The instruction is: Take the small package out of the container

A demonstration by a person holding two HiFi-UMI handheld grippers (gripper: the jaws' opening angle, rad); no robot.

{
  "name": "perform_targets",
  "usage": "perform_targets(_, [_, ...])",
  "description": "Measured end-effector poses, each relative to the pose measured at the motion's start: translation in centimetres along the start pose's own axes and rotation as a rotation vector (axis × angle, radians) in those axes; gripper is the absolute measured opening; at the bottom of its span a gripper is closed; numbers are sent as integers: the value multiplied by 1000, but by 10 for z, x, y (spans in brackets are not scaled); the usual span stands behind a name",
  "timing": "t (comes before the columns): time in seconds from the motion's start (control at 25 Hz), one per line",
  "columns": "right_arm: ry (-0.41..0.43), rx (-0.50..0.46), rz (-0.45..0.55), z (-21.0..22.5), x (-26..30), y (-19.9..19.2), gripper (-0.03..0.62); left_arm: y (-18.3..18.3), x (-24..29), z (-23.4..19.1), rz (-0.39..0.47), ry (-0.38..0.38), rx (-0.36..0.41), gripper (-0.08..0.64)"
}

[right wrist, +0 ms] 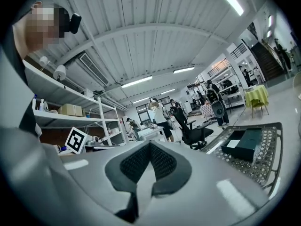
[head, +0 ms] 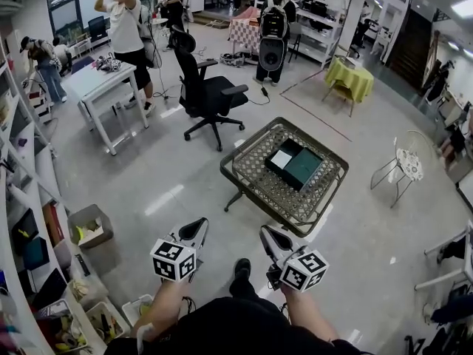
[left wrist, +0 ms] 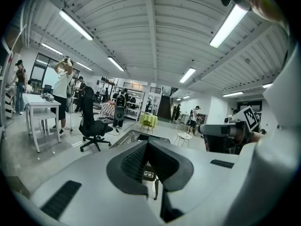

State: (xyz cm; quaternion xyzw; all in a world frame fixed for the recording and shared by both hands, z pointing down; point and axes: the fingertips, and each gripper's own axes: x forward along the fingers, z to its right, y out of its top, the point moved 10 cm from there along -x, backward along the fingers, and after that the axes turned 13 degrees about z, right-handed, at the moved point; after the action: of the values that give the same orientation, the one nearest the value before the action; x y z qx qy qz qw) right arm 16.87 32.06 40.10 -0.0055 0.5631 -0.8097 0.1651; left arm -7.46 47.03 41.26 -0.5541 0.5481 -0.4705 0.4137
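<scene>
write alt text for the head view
Both shut and empty, the left gripper and right gripper are held over the floor short of a low wire table carrying a dark box with a small white package inside. An office chair and people stand behind.

Bright ceiling strip lights (left wrist: 229, 26), glare on floor, fisheye-warped edges, sharp focus

Empty closed tool (right wrist: 149, 144), container (right wrist: 249, 146) beyond

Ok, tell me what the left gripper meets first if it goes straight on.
Most likely the metal mesh table, its near corner straight ahead of the left gripper; only open floor lies between. Depth is unclear.
</scene>
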Motion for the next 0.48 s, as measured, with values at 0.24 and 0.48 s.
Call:
perform_targets(0.24, [5, 41, -13, 63, 46, -1, 9, -7, 67, -28, -55, 25, -28, 5])
perform_targets(0.48, [8, 35, 16, 137, 93, 32, 9, 15, 154, -41, -74, 7, -9, 5])
